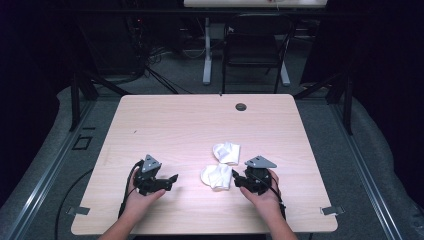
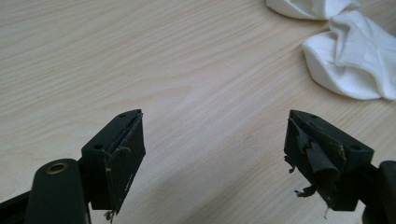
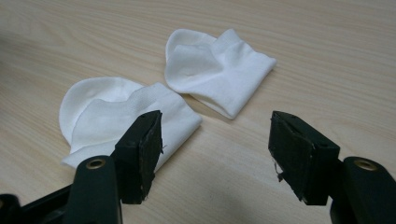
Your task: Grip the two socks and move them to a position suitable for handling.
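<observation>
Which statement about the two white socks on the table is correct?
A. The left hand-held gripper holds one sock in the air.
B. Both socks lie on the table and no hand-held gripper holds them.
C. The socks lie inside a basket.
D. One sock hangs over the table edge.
B: both white socks lie flat on the table, and the right hand-held gripper has its jaws open with nothing between them.

This looks like a lab or test room set up for recording. A pale wood-grain table (image 1: 200, 125) with a round black cable port (image 1: 241, 106) stands on grey carpet (image 1: 330, 135), ringed by black metal frame struts (image 1: 82, 90) and dark curtains (image 1: 380, 60). Loose black cables (image 1: 155, 60) lie on the floor behind it, near a black chair (image 1: 255, 47) and the white leg of a height-adjustable desk (image 1: 207, 50).
</observation>
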Tool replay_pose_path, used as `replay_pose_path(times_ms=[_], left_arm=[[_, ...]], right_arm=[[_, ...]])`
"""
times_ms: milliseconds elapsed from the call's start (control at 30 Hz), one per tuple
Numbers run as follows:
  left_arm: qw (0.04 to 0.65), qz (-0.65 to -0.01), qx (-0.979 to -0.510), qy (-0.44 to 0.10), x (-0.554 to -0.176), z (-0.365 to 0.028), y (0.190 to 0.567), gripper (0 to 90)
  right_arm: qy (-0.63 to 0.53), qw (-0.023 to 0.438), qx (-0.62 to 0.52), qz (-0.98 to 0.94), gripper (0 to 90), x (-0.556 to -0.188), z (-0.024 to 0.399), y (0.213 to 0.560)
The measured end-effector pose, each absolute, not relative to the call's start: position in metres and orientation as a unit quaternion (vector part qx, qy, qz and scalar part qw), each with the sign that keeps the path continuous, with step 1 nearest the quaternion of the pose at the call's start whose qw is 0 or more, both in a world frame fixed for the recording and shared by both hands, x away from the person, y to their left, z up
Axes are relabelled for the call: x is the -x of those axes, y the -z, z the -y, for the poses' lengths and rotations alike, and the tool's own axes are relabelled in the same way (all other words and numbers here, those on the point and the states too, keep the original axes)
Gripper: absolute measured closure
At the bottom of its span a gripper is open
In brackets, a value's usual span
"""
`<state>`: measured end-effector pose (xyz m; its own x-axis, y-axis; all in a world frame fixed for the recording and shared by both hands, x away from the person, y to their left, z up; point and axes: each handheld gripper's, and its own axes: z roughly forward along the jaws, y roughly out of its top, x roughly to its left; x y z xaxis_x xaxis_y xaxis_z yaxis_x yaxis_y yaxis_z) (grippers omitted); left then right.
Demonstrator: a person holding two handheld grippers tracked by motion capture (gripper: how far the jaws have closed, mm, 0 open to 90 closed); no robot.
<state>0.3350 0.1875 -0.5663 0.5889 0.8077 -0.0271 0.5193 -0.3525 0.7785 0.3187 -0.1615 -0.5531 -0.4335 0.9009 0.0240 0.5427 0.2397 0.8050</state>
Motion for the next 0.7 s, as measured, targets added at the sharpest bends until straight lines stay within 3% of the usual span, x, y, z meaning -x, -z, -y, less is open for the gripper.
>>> replay_pose_path(times_ms=[267, 333, 700], left_arm=[[0.394, -0.422, -0.795, -0.188, -0.329, -0.189, 0.562, 20.4], [0.399, -0.415, -0.797, -0.183, -0.329, -0.191, 0.561, 26.2], [0.397, -0.416, -0.795, -0.19, -0.327, -0.19, 0.558, 26.3]], right_arm=[[-0.382, 0.199, -0.482, -0.763, 42.8, -0.32, 0.154, 0.557], [-0.373, 0.203, -0.476, -0.77, 43.2, -0.32, 0.149, 0.557], [-0.371, 0.213, -0.467, -0.774, 48.0, -0.317, 0.144, 0.556]])
